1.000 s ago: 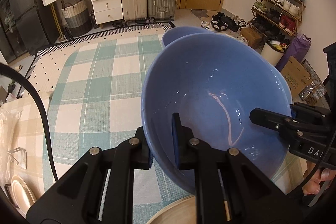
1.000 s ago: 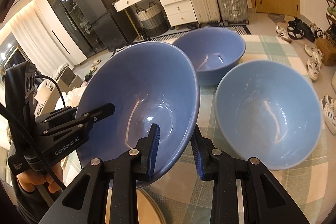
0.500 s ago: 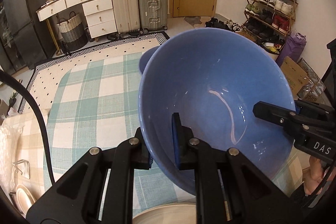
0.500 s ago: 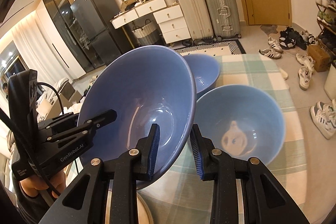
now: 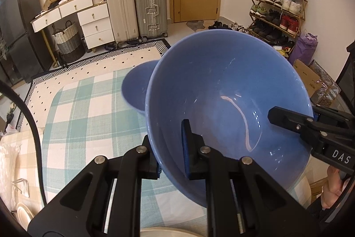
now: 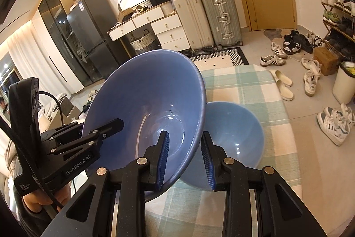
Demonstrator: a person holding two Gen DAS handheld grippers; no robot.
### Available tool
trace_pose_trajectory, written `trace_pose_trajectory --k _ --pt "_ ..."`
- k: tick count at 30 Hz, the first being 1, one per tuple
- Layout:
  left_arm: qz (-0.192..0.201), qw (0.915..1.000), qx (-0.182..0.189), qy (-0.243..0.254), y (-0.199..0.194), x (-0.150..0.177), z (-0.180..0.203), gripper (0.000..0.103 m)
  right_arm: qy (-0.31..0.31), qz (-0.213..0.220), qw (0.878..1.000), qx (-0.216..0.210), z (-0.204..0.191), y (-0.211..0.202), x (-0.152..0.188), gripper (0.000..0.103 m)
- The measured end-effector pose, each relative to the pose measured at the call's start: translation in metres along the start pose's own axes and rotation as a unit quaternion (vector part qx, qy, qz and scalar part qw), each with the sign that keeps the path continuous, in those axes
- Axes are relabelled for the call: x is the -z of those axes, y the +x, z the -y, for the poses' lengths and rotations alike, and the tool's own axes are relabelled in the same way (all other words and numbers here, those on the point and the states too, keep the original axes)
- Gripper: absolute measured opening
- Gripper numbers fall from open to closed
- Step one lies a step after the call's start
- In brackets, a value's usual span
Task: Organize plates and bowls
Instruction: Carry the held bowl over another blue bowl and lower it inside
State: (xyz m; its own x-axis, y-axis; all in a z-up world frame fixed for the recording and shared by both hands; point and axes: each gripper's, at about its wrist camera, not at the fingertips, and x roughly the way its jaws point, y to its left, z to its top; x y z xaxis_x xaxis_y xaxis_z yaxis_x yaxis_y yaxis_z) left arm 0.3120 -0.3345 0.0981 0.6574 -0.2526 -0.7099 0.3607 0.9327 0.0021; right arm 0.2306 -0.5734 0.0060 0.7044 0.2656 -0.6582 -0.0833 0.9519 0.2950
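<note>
1. Large glossy blue ceramic bowl is now higher above the green-and-white checked tablecloth than a second ago, and more tilted; both grippers rose with it.
2. Left gripper clamped tight on the bowl's near rim, one pad inside, one outside.
3. Right gripper narrowly open, jaws straddling the opposite rim; inner pad against the wall, outer pad looks just clear, so firm hold can't be told.
4. Held bowl empty.
5. Second, lighter blue bowl sits on the tablecloth beside and below the held bowl, empty.
6. Third blue bowl on the cloth behind the held bowl, mostly hidden; contents can't be told.
</note>
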Motion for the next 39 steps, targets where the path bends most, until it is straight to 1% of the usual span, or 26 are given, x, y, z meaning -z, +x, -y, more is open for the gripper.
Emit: trace_pose_trajectory --k 9,17,22,26,31,39 --pt "0.008 0.9998 0.013 0.009 -0.006 -0.025 0.04 0.011 0.012 0.01 1.0 0.011 0.023 -0.016 -0.016 0.03" --pt "0.004 0.9998 0.017 0.009 -0.001 -0.036 0.052 0.011 0.012 0.008 1.0 0.02 0.029 -0.022 -0.025 0.03" --pt "-0.008 0.9997 0.02 0.008 0.014 -0.038 0.053 0.011 0.018 -0.001 1.0 0.023 0.031 -0.012 -0.026 0.03" --pt "-0.017 0.9996 0.023 0.005 0.034 -0.039 0.044 0.011 0.019 -0.013 0.999 0.027 0.032 -0.002 -0.025 0.03" --pt "-0.028 0.9992 0.027 0.009 0.049 -0.034 0.042 0.011 0.022 -0.021 0.999 0.036 0.035 0.008 -0.027 0.03" --pt "-0.047 0.9983 0.032 0.014 0.081 -0.029 0.041 0.011 0.031 -0.034 0.998 0.044 0.05 0.024 -0.021 0.03"
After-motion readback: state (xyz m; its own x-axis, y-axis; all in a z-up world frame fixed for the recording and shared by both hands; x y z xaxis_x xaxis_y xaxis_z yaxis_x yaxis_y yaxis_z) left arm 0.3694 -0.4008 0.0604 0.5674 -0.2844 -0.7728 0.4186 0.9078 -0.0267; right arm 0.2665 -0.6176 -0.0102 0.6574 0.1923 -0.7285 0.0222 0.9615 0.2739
